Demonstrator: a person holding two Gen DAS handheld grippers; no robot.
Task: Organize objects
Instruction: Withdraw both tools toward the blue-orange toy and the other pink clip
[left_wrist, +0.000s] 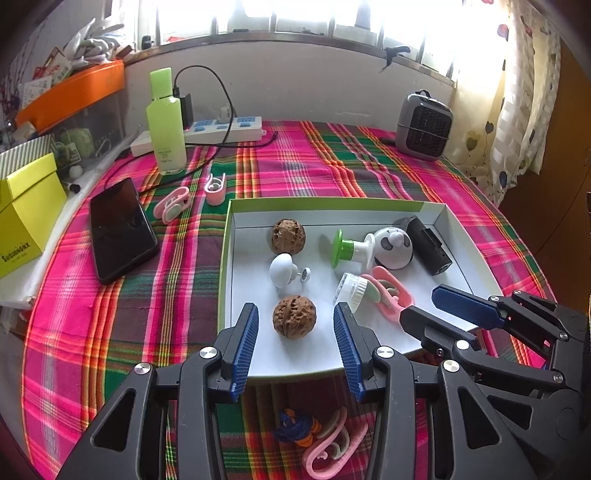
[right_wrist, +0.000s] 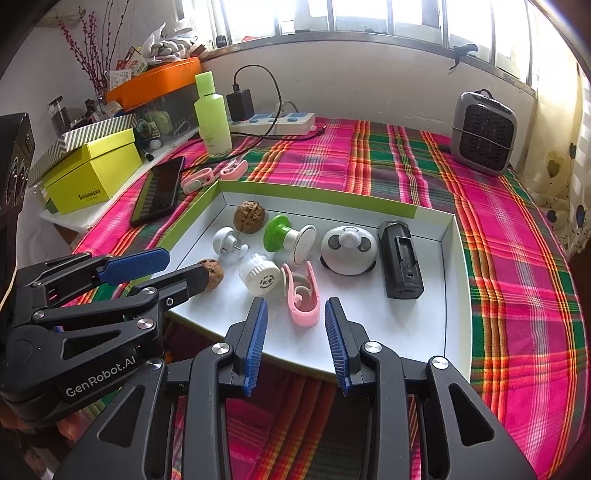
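A shallow white tray with a green rim lies on the plaid cloth. It holds two walnuts, a white knob, a green-and-white plunger piece, a panda toy, a black device, a white cap and a pink clip. My left gripper is open, and the near walnut lies loose between its pads. My right gripper is open around the pink clip, with a gap at each pad.
Two pink clips lie beyond the tray's left corner. Another pink clip and a blue-orange cord lie under my left gripper. A phone, green bottle, power strip, yellow box and grey heater ring the table.
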